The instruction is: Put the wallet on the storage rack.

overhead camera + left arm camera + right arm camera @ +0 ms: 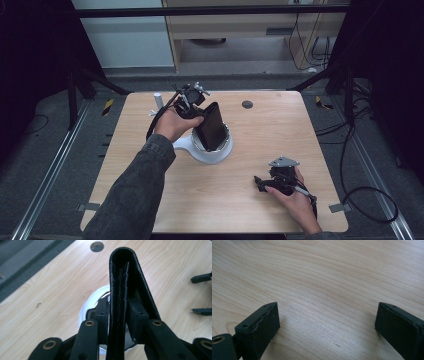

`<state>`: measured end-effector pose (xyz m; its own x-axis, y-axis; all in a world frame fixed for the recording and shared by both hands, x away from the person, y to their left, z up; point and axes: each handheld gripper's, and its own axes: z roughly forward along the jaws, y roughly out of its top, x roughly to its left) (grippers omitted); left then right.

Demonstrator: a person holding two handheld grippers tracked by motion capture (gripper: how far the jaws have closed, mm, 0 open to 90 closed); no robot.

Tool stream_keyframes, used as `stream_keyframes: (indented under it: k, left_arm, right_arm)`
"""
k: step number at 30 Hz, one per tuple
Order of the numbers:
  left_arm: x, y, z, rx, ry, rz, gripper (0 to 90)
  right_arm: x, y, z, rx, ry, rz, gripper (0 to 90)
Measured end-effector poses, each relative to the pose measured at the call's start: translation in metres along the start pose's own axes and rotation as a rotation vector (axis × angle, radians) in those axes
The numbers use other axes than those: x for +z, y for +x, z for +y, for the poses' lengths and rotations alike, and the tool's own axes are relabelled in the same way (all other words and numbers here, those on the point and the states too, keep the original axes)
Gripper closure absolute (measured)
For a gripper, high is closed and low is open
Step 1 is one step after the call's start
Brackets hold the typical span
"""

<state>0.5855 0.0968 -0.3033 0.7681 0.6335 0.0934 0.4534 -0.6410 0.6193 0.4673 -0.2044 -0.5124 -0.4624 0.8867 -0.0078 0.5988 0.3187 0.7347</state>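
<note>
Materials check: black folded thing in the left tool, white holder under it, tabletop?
Black folded item: looks like leather or faux leather, matte, with grained texture and stitched edges; clamped in the left tool.
White holder: probably plastic or ceramic; smooth, glossy rim.
Table: light wood or wood-look laminate, visible grain, satin.

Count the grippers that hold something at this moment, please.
1. The left gripper is shut on the folded black leather wallet above the white round pan. The right gripper is open, empty, over the wooden table.
</note>
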Motion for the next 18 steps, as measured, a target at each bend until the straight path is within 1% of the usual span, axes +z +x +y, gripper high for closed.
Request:
stream_keyframes:
  k: [3, 4, 8, 10, 11, 13, 14, 16, 17, 18]
  left_arm:
    - [-0.007, 0.002, -0.002, -0.001, -0.026, 0.017, 68.6]
    - [-0.011, 0.002, -0.002, -0.004, -0.047, 0.031, 67.1]
    - [-0.025, 0.004, -0.005, -0.007, -0.100, 0.039, 64.9]
    - [-0.031, 0.003, -0.006, 0.003, -0.114, 0.041, 62.6]
    - [-0.034, 0.002, -0.007, 0.009, -0.121, 0.053, 61.7]
    - [-0.038, 0.001, -0.007, 0.012, -0.141, 0.057, 60.4]
    - [-0.040, 0.001, -0.008, 0.013, -0.145, 0.057, 58.9]
    - [-0.046, -0.002, -0.008, 0.007, -0.169, 0.064, 54.1]
    - [-0.046, -0.002, -0.008, 0.007, -0.169, 0.064, 47.3]
    - [-0.048, -0.003, -0.009, 0.008, -0.175, 0.068, 47.3]
  right_arm:
    - [0.000, 0.000, 0.000, 0.001, 0.001, -0.001, 5.7]
    - [0.000, 0.000, 0.000, 0.001, 0.001, -0.001, 5.6]
    - [0.001, 0.001, 0.001, 0.004, 0.003, -0.001, 5.3]
    - [0.000, 0.001, 0.001, 0.005, 0.005, -0.001, 5.3]
    - [0.000, 0.001, 0.001, 0.005, 0.005, -0.001, 5.3]
    - [0.000, 0.001, 0.001, 0.005, 0.005, -0.001, 5.3]
    - [0.000, 0.001, 0.001, 0.005, 0.006, -0.001, 5.3]
    - [0.000, 0.001, 0.001, 0.005, 0.005, -0.001, 5.3]
    - [0.000, 0.001, 0.001, 0.005, 0.005, -0.001, 5.3]
    - [0.000, 0.001, 0.001, 0.005, 0.005, -0.001, 5.3]
